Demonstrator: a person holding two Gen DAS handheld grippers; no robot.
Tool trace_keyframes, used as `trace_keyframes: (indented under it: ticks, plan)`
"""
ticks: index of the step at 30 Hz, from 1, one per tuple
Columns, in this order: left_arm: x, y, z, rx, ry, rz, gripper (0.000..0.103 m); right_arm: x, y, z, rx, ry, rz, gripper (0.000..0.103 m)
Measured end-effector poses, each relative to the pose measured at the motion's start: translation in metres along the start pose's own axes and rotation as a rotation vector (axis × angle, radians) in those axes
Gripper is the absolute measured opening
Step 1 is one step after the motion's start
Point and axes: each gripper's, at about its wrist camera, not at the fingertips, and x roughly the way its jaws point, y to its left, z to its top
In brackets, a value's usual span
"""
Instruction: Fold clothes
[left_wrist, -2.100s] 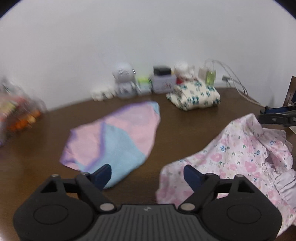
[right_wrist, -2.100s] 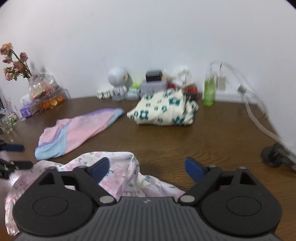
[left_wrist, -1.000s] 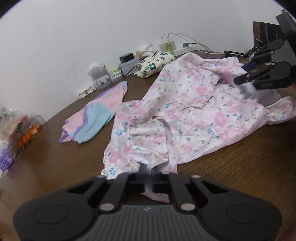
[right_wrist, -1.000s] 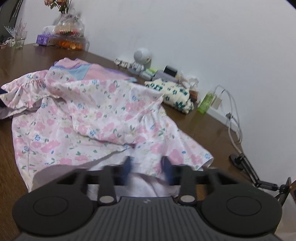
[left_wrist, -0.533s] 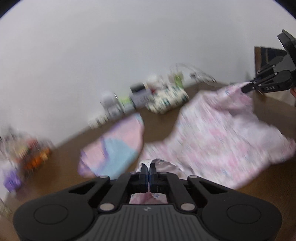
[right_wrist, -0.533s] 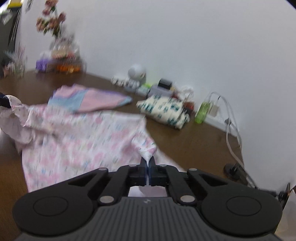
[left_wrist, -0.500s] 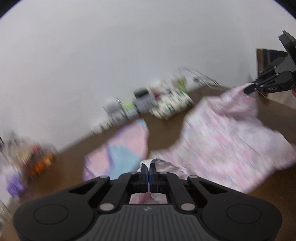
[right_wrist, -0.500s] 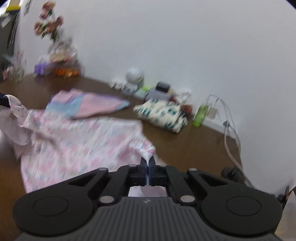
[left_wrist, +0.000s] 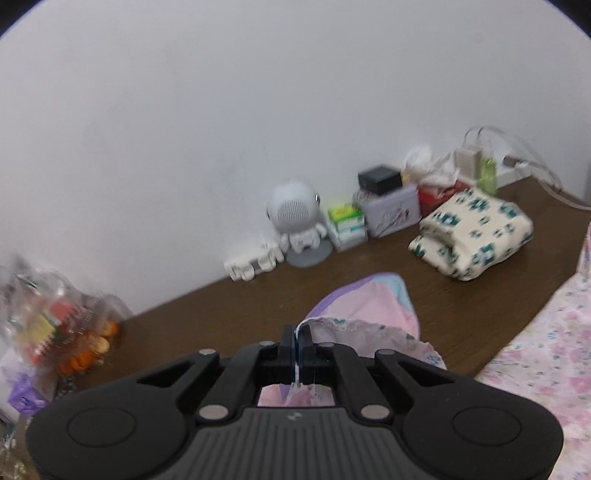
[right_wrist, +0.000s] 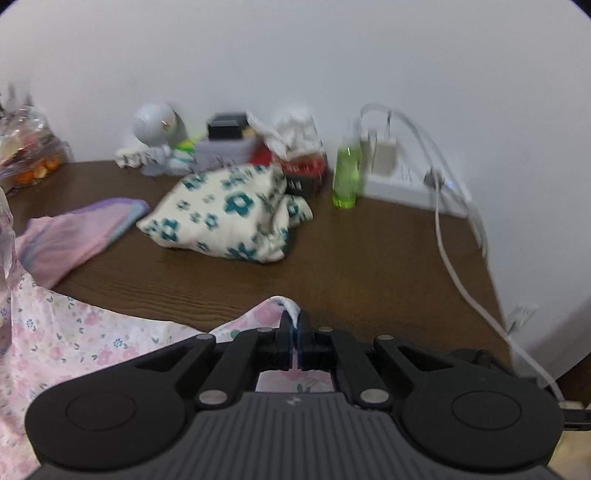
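**A:** Counting garments: three on the table (right_wrist: 369, 258). One pink floral garment (right_wrist: 74, 343), held up off the near edge at two points. One pink-and-blue garment (left_wrist: 369, 306) lying flat mid-table. One folded cream bundle with teal flowers (right_wrist: 229, 218) toward the back edge.

**B:** Tools?

**A:** Two. Left gripper (left_wrist: 297, 341) clamped tight on a frilled hem of the floral garment, cloth pinched between the pads. Right gripper (right_wrist: 294, 332) likewise closed on another edge of the same garment; its jaws were just closing, cloth between them.

**B:** Where does the floral cloth run?

**A:** From each pinch it drapes back toward the near edge. In the left wrist view its hem overlaps the pink-and-blue piece.

**B:** Clutter?

**A:** Along the back edge by the wall: one white round-headed robot figure (left_wrist: 295, 218), one lilac tin (left_wrist: 388, 212) with one black box (left_wrist: 380, 177) on top, one green bottle (right_wrist: 347, 177), one white charger (right_wrist: 382, 155) with cables. One clear bag of snacks (left_wrist: 55, 325) at the left edge, blurred.
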Motion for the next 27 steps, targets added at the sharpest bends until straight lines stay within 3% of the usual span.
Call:
trace_keyframes:
  ticks: [8, 10, 11, 12, 13, 14, 15, 16, 21, 27]
  plan:
    - [0.058, -0.002, -0.009, -0.024, 0.081, -0.013, 0.001, 0.038, -0.009, -0.012, 0.040, 0.049, -0.004, 0.002]
    - [0.063, -0.002, -0.011, -0.046, 0.096, -0.021, 0.011, 0.040, -0.010, -0.013, 0.051, 0.048, -0.002, 0.003]
    - [0.065, -0.001, -0.012, -0.069, 0.106, -0.032, 0.033, 0.041, -0.011, -0.013, 0.056, 0.048, -0.001, 0.004]
    - [0.065, 0.000, -0.013, -0.095, 0.112, -0.040, 0.048, 0.041, -0.012, -0.014, 0.063, 0.045, -0.001, 0.012]
    - [0.064, 0.003, -0.014, -0.121, 0.109, -0.043, 0.073, 0.038, -0.014, -0.013, 0.080, 0.033, -0.008, 0.039]
    - [0.061, 0.006, -0.015, -0.145, 0.098, -0.040, 0.087, 0.033, -0.017, -0.013, 0.097, 0.018, -0.025, 0.060]
    - [0.057, 0.010, -0.016, -0.168, 0.087, -0.029, 0.089, 0.029, -0.018, -0.012, 0.104, -0.001, -0.045, 0.089]
    - [0.053, 0.014, -0.017, -0.190, 0.077, -0.014, 0.089, 0.023, -0.020, -0.012, 0.102, -0.020, -0.063, 0.095]
    - [0.019, 0.041, -0.028, -0.286, 0.071, 0.036, 0.091, -0.011, -0.023, -0.019, 0.093, -0.044, -0.067, 0.103]
    - [-0.058, 0.043, -0.062, -0.224, 0.010, 0.008, 0.094, -0.065, 0.006, -0.051, -0.022, -0.060, -0.018, 0.103]
